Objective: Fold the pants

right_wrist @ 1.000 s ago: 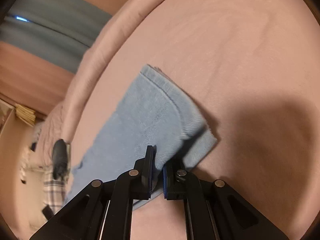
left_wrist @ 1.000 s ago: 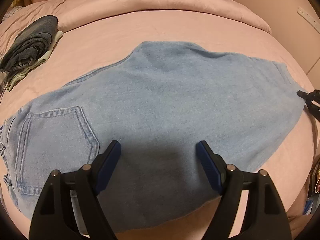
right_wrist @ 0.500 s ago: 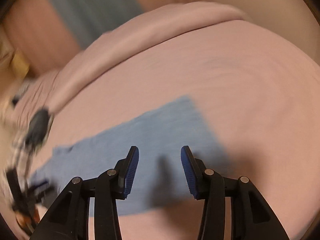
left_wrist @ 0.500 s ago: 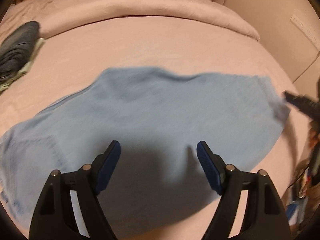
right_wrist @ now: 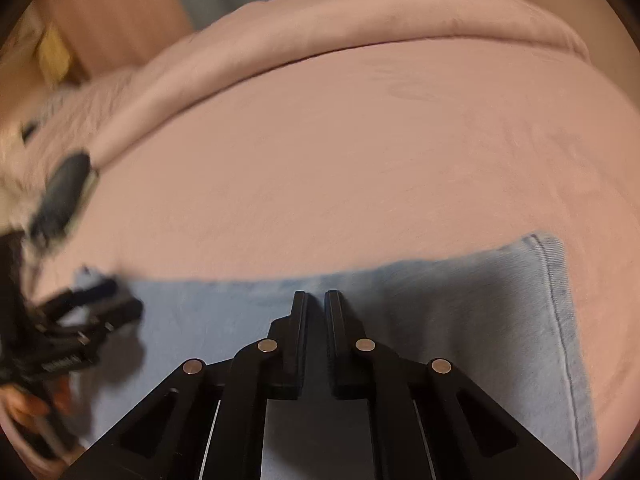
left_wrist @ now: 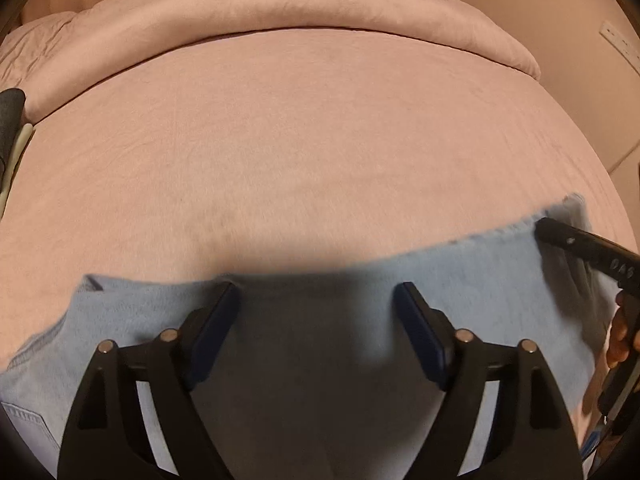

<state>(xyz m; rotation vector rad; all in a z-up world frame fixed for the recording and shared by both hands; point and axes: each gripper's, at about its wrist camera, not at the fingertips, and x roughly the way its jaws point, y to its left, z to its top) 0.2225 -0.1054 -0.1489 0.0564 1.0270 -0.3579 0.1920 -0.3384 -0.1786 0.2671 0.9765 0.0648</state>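
Light blue denim pants (left_wrist: 480,280) lie flat on the pink bed, filling the lower part of both views; in the right wrist view (right_wrist: 460,308) the hem end shows at the right. My left gripper (left_wrist: 316,320) is open and empty above the cloth. My right gripper (right_wrist: 316,304) has its jaws nearly together over the upper edge of the pants, with a narrow gap and no cloth visibly between them. The right gripper also shows at the right edge of the left wrist view (left_wrist: 576,244); the left one shows blurred in the right wrist view (right_wrist: 92,308).
The pink bed sheet (left_wrist: 320,140) stretches beyond the pants to a rolled pink duvet (left_wrist: 300,4) at the back. A pile of dark folded clothes (right_wrist: 64,196) lies at the far left. A wall with a socket strip (left_wrist: 620,44) is at right.
Both grippers have pulled back toward the near edge, so the pants sit lower in both views. The right gripper opened half a second ago and has closed almost fully again.
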